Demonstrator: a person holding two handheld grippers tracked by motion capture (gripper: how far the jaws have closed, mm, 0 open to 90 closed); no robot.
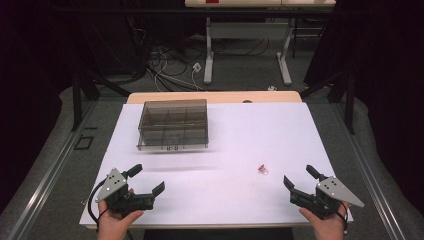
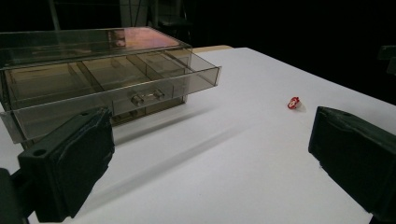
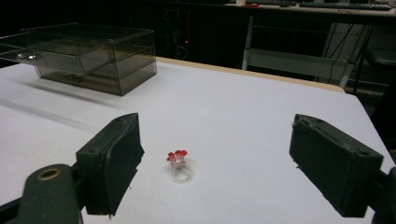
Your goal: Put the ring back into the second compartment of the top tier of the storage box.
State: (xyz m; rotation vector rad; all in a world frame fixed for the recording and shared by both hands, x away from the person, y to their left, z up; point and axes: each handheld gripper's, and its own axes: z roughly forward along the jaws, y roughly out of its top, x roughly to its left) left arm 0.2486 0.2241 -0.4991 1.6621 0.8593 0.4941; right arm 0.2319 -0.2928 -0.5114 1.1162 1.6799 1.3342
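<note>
1. Toward the near right corner of the tabletop (image 1: 225,195) we see a small clear ring with a red top (image 3: 179,164), lying free on the white surface.
2. Our right gripper (image 1: 300,181) hovers just beside the ring at the near edge, jaws spread wide, nothing between the pads.
3. Our left gripper (image 1: 148,179) sits near the near left corner, jaws likewise spread and empty.
4. Well apart, toward the far left edge, stands a smoky transparent drawer box (image 1: 172,124), one drawer pulled partly out.

Clear red-topped ring (image 3: 179,166) on table
</note>
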